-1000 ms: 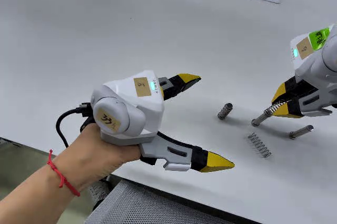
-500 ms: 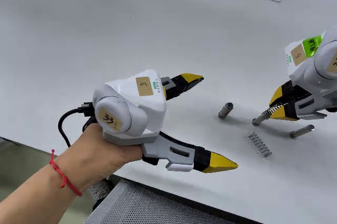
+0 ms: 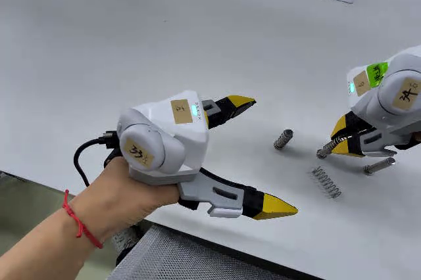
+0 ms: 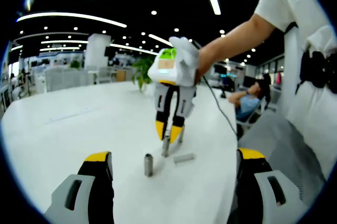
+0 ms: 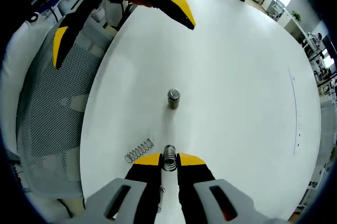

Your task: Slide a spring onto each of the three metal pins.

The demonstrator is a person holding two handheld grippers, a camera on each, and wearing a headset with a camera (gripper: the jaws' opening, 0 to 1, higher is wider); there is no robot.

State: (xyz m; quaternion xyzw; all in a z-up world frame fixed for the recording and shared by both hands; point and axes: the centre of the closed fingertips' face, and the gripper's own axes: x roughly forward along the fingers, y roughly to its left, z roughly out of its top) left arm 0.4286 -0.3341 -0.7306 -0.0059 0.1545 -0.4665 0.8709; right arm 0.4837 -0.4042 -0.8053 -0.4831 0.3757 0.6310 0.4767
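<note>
The right gripper is clamped shut on a spring-clad pin tilted down to the table, with a loose spring and a bare pin just beside it, while the left gripper hovers nearby, jaws wide apart.

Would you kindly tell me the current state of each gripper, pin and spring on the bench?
left gripper: open, empty.
right gripper: shut on held pin.
held pin: tilted, spring on it.
standing pin: upright, seems to carry a spring.
lying pin: flat, bare.
loose spring: lying flat, unused.
</note>
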